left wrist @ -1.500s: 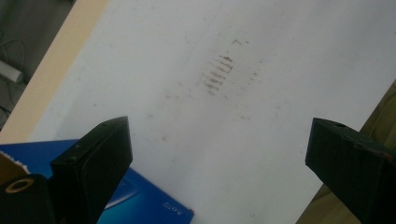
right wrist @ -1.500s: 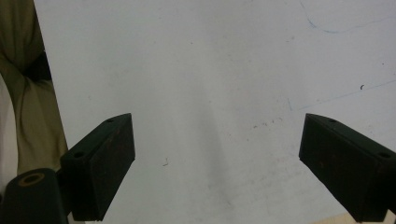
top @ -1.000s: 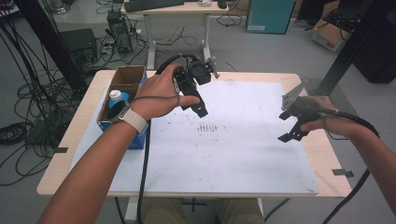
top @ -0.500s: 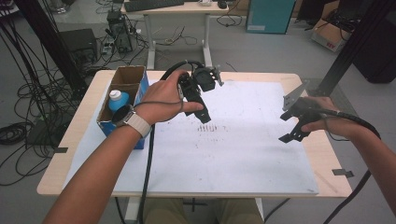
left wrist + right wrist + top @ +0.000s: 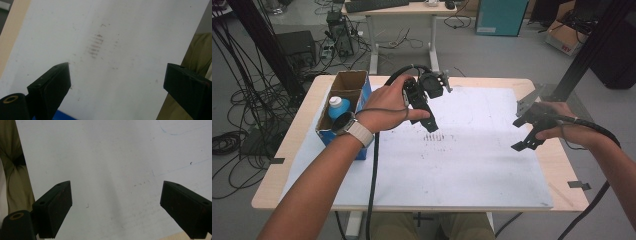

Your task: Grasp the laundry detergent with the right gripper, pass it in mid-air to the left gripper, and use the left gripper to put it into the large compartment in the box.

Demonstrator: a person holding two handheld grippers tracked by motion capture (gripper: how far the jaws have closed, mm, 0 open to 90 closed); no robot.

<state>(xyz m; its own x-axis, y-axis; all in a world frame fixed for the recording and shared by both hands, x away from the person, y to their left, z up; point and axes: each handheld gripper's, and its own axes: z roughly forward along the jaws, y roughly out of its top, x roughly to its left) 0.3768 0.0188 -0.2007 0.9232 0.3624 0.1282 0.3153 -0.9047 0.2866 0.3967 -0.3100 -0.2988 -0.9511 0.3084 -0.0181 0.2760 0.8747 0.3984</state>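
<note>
A person at a pale wooden table (image 5: 302, 165) covered by a white, scuffed paper sheet (image 5: 472, 165) holds a black two-jaw left gripper (image 5: 424, 107) above the sheet's far-left part, its jaws spread wide with nothing between them. The black two-jaw right gripper (image 5: 528, 134) hangs over the sheet's right edge, well apart from the other, its jaws likewise spread and empty.

In the left gripper view, the left gripper (image 5: 117, 82) looks down on a cluster of short dark smudge marks (image 5: 96, 46) on the paper; in the high view these marks (image 5: 432, 137) lie just beyond its jaw tips. The right gripper (image 5: 116, 206) faces bare paper near the table's edge.

The nearest thing to pick up appears to be the white bottle with a light blue cap (image 5: 338, 106), standing upright in an open brown-and-blue cardboard box (image 5: 343, 131) at the table's left edge, beside the person's left wrist. A second compartment (image 5: 349, 82) of the box, farther from the person, seems empty, though its floor is partly hidden.

If the bottle is the goal, the left hand would do well to swing left, come down from above with jaws wide, clear the box walls and close on the bottle's neck below the cap.
</note>
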